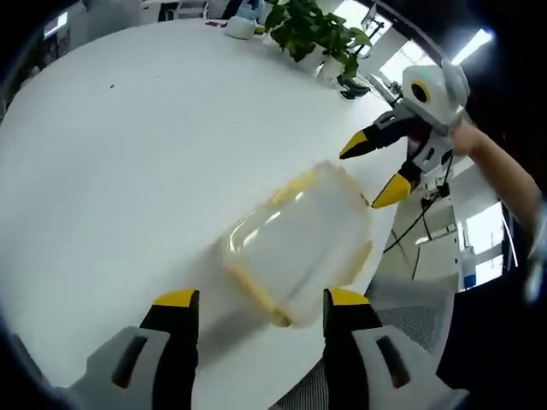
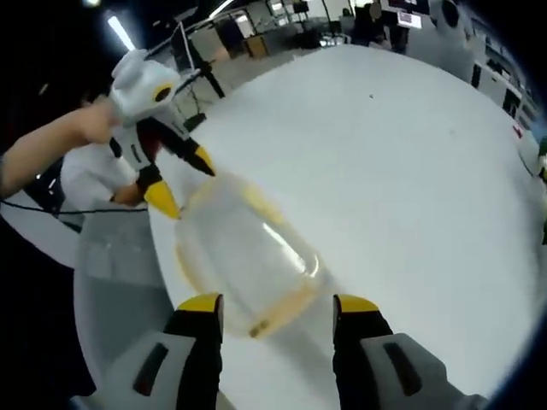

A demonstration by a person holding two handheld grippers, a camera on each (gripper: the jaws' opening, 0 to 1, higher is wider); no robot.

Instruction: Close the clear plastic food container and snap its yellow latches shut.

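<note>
In the left gripper view, the left gripper [image 1: 261, 299] has its yellow-tipped jaws spread wide and holds nothing; the clear rectangular plastic food container with yellow latches [image 1: 299, 243] lies straight ahead of it, one short end sitting just between and beyond the tips, apart from both. The container's long axis runs away from this gripper toward the right gripper [image 1: 376, 167], which faces back from the far end with its jaws also parted and empty, tips just beside that end. In the right gripper view the same holds mirrored: the right gripper [image 2: 278, 303] is open around nothing, the container [image 2: 248, 260] ahead of it and the left gripper [image 2: 181, 181] at the opposite end. The container rests near the edge of the round white table [image 1: 128, 171]. Each gripper seems about equally near its own end, so the latches there fall to it. Blur hides whether the lid is seated.
</note>
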